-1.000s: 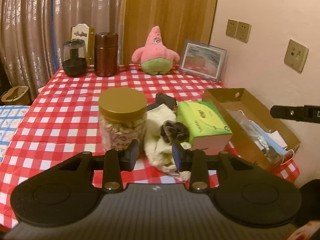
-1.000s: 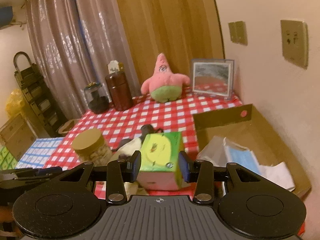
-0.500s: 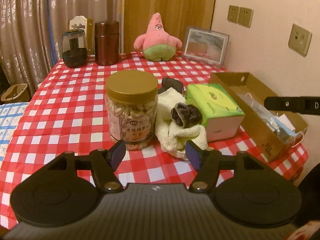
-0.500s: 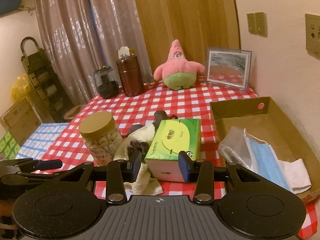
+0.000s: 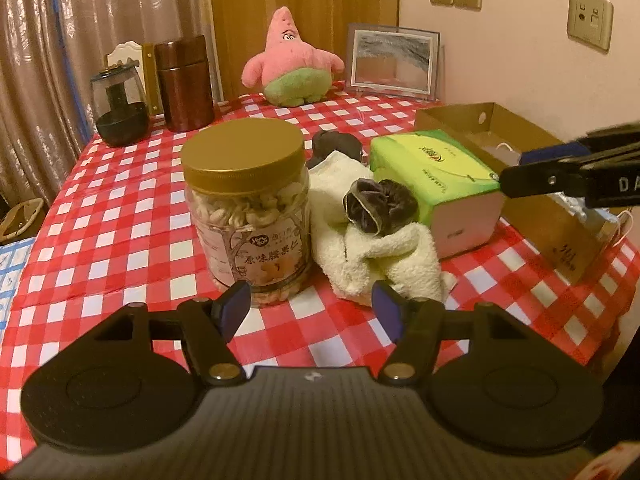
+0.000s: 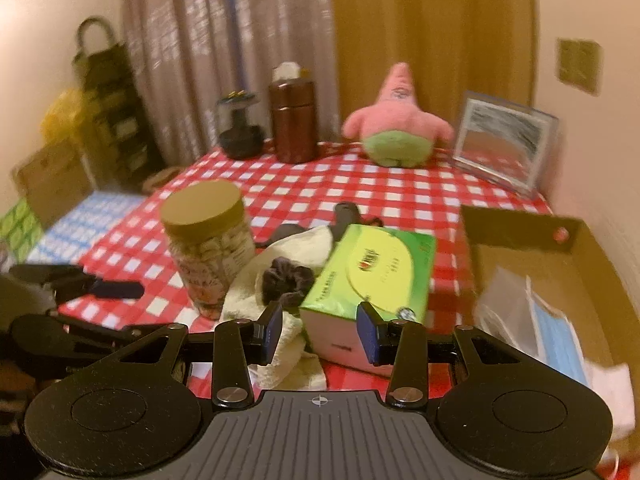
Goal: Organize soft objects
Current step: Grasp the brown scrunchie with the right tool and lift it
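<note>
Claws left [image 5: 311, 305] and right [image 6: 319, 331] gape empty; nut jar [image 5: 247, 213] and tissue box [image 5: 435, 187] flank towel [image 5: 376, 256].

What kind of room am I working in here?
Most likely a home living or dining corner, not a lab: a table in a red checked cloth, a pink starfish plush beside a framed picture, and floor-length curtains behind them.
</note>
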The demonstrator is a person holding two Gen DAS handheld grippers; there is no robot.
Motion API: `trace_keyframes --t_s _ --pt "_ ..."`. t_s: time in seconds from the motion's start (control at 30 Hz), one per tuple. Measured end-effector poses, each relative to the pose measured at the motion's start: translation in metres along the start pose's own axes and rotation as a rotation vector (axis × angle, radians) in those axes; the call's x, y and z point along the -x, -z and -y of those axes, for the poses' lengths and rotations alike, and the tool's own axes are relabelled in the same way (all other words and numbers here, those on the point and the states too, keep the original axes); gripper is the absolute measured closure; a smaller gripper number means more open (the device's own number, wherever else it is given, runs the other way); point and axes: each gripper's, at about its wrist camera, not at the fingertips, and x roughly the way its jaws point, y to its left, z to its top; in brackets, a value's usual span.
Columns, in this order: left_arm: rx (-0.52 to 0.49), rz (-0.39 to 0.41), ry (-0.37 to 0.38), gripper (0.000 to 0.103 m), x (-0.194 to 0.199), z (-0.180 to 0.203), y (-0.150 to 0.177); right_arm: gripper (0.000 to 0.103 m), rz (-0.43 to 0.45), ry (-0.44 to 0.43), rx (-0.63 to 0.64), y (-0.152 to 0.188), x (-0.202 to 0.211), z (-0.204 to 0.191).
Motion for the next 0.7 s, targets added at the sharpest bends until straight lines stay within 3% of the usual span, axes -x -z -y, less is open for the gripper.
trace_keyframes --t_s 0.2,0.7 --pt "0.013 -0.006 -0.004 0.039 -0.014 -0.009 0.001 0.061 -0.037 -0.032 0.165 -0.003 -0.037 -0.017" --pt "0.097 -0.007 -0.033 0.039 -0.026 -0.030 0.006 0.061 -0.089 -0.029 0.375 -0.006 -0.113 -0.042"
